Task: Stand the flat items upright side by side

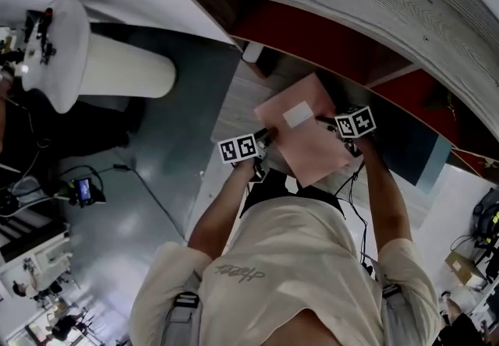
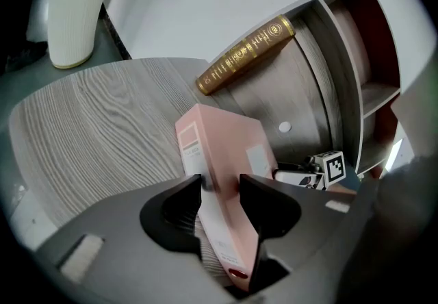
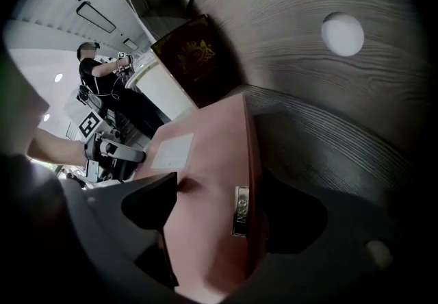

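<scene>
Pinching the pink box [image 2: 222, 142] by its thin side with the left gripper [image 2: 220, 190], both jaws pressed tight on it. Reaching round another part of the same box with the right gripper [image 3: 222, 190], jaws spread very wide, one on each side and, by the look of it, not squeezing at all. So really holding it with one gripper only.

Holding the box tipped over, not straight up yet, just in front of both grippers and close above the grey shelf board [image 2: 96, 124] (hard to tell if its bottom edge touches the wood). Can see a brown book [image 2: 246, 56] with gold letters further ahead of the left gripper, past the box, leaning slanted against the back wall [image 2: 308, 90]. Not standing up either.

Might lose the box from here. With a tight grip on one side only, could twist in the left jaws and flop flat onto the board. Could also slide out if the squeeze goes soft, since nothing else is pressing on it. Might snag the little metal tag [image 3: 241, 210] on the box's edge, sitting right between the right jaws, when that gripper pulls away, and drag the whole box over. Could bump the brown book too, if pushed forward too fast, and send it sliding down flat. Safer, probably, to set the bottom edge on the board and straighten up before loosening the left jaws.
</scene>
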A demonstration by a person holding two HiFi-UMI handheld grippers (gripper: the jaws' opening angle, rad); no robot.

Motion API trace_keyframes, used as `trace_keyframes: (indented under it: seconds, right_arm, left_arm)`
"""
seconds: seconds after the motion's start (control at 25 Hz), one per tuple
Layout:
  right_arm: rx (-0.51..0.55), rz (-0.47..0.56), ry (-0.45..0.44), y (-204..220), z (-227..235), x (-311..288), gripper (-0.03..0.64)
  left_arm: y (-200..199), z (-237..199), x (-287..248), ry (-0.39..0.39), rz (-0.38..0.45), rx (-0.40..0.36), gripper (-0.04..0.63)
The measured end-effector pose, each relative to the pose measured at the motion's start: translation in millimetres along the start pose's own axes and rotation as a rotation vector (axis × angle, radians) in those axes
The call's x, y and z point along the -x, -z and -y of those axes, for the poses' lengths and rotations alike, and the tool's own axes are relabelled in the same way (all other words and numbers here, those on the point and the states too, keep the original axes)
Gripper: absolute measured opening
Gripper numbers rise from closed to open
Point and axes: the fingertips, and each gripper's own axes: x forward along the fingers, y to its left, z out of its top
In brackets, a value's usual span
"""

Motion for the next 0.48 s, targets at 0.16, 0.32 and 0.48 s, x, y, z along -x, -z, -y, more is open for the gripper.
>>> trace_keyframes:
  seconds: [0.16,0.32,0.48]
  right_arm:
    - [-0.019,-0.014,-0.011,5,-5,3,0.38]
    - [-0.04,0.012,0.011,14,-11,9,0.374]
    - [-0.062,0.096,0.022,7,-19,22,0.374]
  left_arm:
    - [-2,1,2,0.008,-0.004,-0.049,0.184]
    - [-4,4,4,0.019,-0.025,-0.085,0.176]
    - [-20,19,13,0.042,0.0,-0.186,0.175]
